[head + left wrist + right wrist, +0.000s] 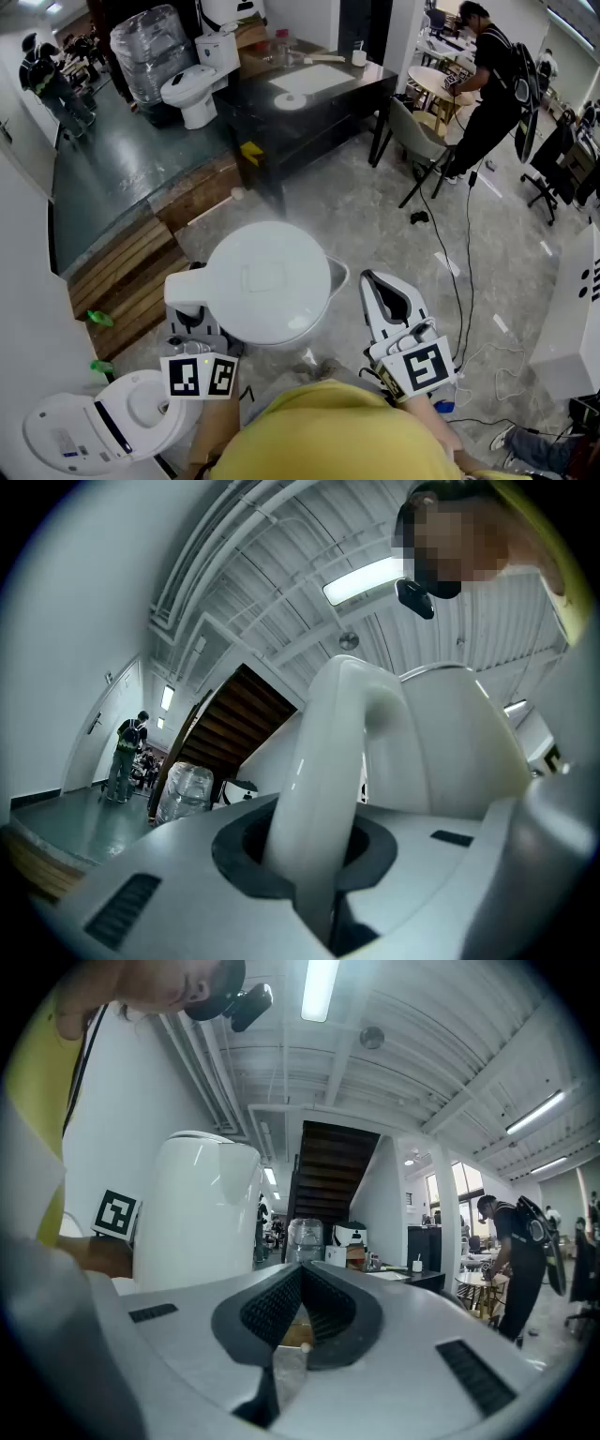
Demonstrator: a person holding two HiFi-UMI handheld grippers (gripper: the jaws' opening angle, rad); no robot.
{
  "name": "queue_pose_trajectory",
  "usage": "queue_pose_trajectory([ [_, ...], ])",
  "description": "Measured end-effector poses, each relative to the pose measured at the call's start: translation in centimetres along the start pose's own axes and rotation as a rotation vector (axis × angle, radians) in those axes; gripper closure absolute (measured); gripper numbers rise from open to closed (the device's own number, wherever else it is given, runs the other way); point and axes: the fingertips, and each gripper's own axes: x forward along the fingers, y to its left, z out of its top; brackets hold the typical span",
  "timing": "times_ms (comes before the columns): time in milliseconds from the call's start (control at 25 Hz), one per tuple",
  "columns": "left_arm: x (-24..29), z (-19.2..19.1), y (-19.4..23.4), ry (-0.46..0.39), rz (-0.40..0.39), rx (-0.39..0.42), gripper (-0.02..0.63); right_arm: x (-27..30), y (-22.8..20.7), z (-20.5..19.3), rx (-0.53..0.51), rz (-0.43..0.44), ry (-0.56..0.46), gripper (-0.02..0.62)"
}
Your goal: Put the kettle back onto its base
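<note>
A white kettle (270, 284) hangs in the air over the grey floor, seen from above with its lid up. My left gripper (192, 317) is shut on its handle (328, 761), which fills the gap between the jaws in the left gripper view; the kettle body (450, 747) rises behind it. To the kettle's right, my right gripper (377, 289) is shut, its jaws meeting with nothing between them (298, 1283). The right gripper view shows the kettle (202, 1213) close on its left. No base is clearly recognisable in any view.
A white rounded fixture (89, 429) sits on the floor at lower left, below the left gripper. Wooden pallets (141, 272) lie left of the kettle. Farther off stand a black table (309, 94), a toilet (192, 89), a chair (422, 141) and a person (497, 94). Cables (464, 281) trail across the floor.
</note>
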Motion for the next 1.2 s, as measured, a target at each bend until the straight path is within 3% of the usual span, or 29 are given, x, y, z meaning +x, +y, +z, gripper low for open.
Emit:
queue_pose_trajectory([
  [560, 1.1, -0.1, 2.6, 0.009, -0.038, -0.007, 0.554, 1.9, 1.2, -0.5, 0.046, -0.038, -0.008, 0.578],
  [960, 3.7, -1.6, 3.9, 0.022, -0.027, -0.008, 0.552, 3.7, -0.4, -1.0, -0.017, -0.050, -0.017, 0.578],
  [1200, 7.6, -3.0, 4.7, 0.018, -0.014, -0.022, 0.552, 8.1, -3.0, -1.6, -0.016, -0.024, -0.027, 0.578],
])
